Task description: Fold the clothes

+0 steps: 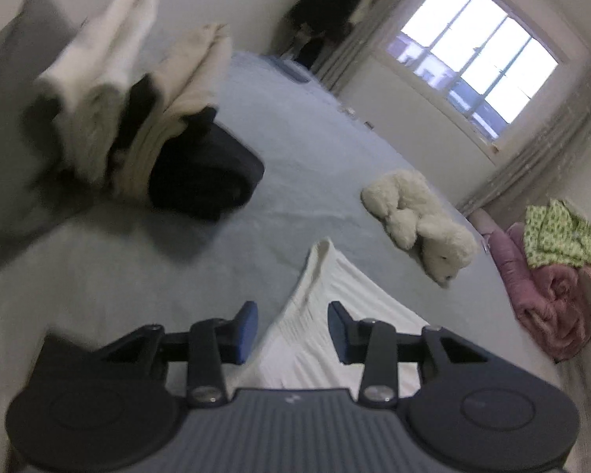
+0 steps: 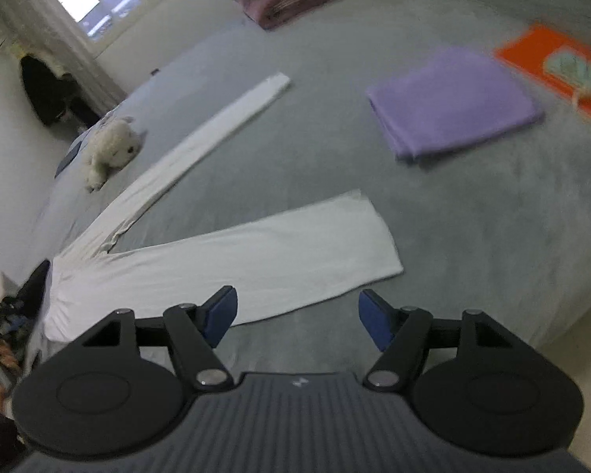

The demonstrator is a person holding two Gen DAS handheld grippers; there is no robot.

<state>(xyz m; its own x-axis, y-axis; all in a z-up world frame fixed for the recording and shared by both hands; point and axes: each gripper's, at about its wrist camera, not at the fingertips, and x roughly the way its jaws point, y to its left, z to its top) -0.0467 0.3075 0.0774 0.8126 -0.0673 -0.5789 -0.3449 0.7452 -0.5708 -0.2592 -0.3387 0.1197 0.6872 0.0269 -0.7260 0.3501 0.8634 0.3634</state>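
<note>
left gripper (image 1: 291, 333): jaws apart, pads clear of the white cloth seen between them | right gripper (image 2: 295, 319): jaws wide, empty, above bed (image 2: 472, 216) | white pants (image 2: 224, 264): flat on bed, legs spread in a V, smooth | folded purple cloth (image 2: 453, 102) beyond | plush toy (image 2: 112, 149) beside far leg

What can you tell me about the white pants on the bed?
The white pants lie flat on the grey bed, legs spread in a V. They look like soft ribbed knit. One leg reaches toward the plush toy; the other is wider, with a square hem. Neither gripper clamps them.
</note>
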